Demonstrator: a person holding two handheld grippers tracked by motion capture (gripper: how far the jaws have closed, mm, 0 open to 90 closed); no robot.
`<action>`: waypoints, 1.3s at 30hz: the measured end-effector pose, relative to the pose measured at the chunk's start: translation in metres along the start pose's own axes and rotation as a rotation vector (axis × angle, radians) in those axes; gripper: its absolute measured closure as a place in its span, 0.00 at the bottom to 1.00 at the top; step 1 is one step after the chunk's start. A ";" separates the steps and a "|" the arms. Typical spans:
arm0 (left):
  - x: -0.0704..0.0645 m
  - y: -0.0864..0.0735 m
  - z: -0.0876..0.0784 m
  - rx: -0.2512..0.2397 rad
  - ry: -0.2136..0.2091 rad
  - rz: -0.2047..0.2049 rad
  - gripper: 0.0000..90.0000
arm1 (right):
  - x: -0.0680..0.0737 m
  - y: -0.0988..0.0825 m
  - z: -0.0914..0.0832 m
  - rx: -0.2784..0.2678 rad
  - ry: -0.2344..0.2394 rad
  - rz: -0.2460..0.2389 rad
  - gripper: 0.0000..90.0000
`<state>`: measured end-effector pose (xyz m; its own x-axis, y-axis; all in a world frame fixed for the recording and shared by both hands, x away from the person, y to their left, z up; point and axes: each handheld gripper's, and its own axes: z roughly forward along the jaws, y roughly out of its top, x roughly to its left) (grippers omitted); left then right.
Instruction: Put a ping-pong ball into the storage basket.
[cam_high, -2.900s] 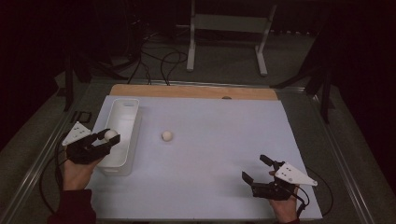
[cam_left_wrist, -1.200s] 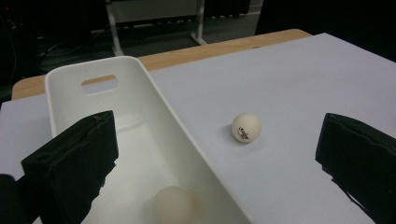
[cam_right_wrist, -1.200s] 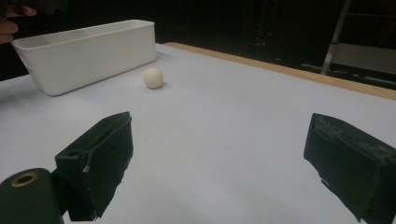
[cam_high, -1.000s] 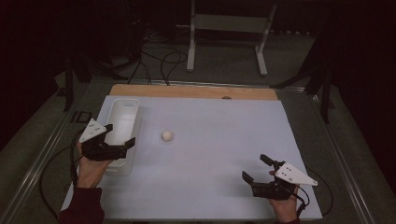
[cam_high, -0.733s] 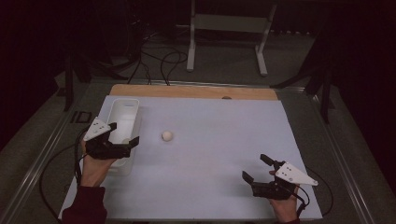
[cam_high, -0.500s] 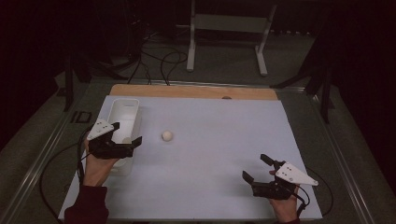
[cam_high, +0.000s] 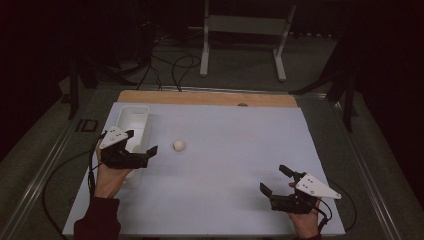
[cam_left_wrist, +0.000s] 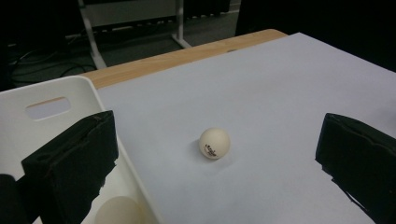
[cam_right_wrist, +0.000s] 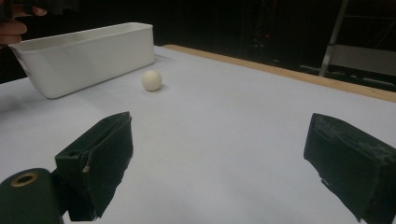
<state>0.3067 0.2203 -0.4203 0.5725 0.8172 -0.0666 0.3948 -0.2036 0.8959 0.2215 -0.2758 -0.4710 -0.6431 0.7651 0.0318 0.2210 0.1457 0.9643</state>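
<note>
A white ball (cam_high: 178, 145) (cam_left_wrist: 214, 143) (cam_right_wrist: 152, 80) lies on the pale sheet, just right of the white bin (cam_high: 131, 125) (cam_left_wrist: 56, 109) (cam_right_wrist: 84, 49). My left gripper (cam_high: 141, 141) (cam_left_wrist: 210, 158) hovers open over the bin's right wall, its jaws pointing at the ball with a small gap still between them and it. A second ball (cam_left_wrist: 116, 212) rests inside the bin under the left jaw. My right gripper (cam_high: 273, 180) (cam_right_wrist: 219, 163) is open and empty near the front right of the sheet.
The sheet (cam_high: 225, 165) covers a wooden table whose bare strip (cam_high: 200, 97) runs along the far edge. A metal stand (cam_high: 245, 30) is on the floor beyond. Cables trail from both grippers.
The left gripper let a ball go into the bin, then moved forward and right across the bin's wall toward the loose ball. The right gripper has stayed put.
</note>
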 end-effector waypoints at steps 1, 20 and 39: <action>-0.001 0.000 0.001 0.001 -0.003 0.001 0.00 | 0.000 0.000 0.000 0.000 0.000 0.000 0.08; -0.014 0.007 0.017 0.001 -0.025 0.011 0.00 | 0.000 0.000 0.000 -0.004 0.002 0.001 0.08; -0.025 0.013 0.034 0.011 -0.029 0.015 0.00 | 0.000 0.000 0.000 -0.003 0.003 0.001 0.08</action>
<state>0.3214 0.1790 -0.4220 0.5994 0.7977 -0.0658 0.3939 -0.2224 0.8919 0.2222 -0.2758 -0.4707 -0.6455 0.7631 0.0334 0.2192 0.1431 0.9651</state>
